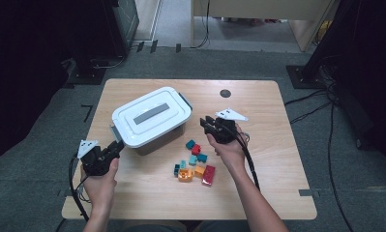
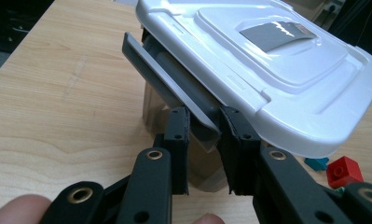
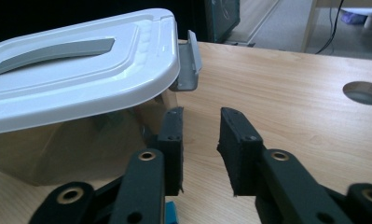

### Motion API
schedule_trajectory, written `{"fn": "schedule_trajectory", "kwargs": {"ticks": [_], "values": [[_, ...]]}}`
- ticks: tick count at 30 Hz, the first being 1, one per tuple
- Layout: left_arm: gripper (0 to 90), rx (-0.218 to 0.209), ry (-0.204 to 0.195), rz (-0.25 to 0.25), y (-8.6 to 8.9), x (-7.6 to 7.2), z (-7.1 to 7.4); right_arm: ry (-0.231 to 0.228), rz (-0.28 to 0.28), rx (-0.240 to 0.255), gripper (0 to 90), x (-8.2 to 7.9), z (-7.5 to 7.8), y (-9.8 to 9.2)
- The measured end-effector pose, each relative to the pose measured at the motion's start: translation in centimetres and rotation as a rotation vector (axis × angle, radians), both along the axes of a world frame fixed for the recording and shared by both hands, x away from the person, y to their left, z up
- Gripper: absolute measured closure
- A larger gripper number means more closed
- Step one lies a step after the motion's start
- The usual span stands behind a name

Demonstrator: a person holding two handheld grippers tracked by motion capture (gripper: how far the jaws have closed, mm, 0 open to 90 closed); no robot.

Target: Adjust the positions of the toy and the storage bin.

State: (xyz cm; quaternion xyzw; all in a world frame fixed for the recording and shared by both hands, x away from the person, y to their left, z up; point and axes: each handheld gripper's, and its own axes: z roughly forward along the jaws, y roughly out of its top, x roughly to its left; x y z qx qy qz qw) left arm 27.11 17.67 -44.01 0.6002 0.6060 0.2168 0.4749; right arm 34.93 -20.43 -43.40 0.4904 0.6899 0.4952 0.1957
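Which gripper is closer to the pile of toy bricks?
Right. The right gripper hangs just above the bricks, beside the box. The left gripper is farther off, at the box's grey latch.

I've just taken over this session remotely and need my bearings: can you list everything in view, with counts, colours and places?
Storage box: one, clear body, left of table centre.
Lid: one, white with grey handle strip, on the box.
Latches: two, grey, at the box's two ends, both swung out.
Toy bricks: about nine, teal, red and orange, right of the box.
Table: one, light wood, round hole at the back.
Left gripper: black, jaws around the near latch's end.
Right gripper: black, jaws a little apart, nothing between them, beside the far latch.
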Motion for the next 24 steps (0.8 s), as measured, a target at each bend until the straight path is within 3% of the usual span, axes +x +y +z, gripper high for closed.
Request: {"fn": "schedule_trajectory", "kwargs": {"ticks": [3,6,10,15,20,24], "values": [[75.6,-0.011,0.000,0.001,0.5,0.5,0.0,0.017,-0.010,-0.020,73.9,0.7,-0.2,0.4],[76.5,-0.012,0.001,0.005,1.0,0.8,0.0,0.027,0.000,0.011,74.8,1.4,-0.5,0.8],[77.4,-0.018,-0.003,0.010,1.3,1.1,-0.1,-0.010,-0.012,0.012,75.2,2.3,-1.0,1.8],[77.9,-0.025,-0.008,0.011,1.7,1.3,-0.2,0.009,-0.013,0.083,74.8,3.2,-1.8,2.6],[78.8,-0.035,-0.005,0.008,2.3,1.7,-0.2,-0.010,-0.062,0.093,72.8,3.5,-2.0,3.5],[79.5,-0.043,-0.004,0.006,2.6,1.8,-0.2,0.003,-0.062,0.073,77.8,4.0,-2.0,4.4]]}}
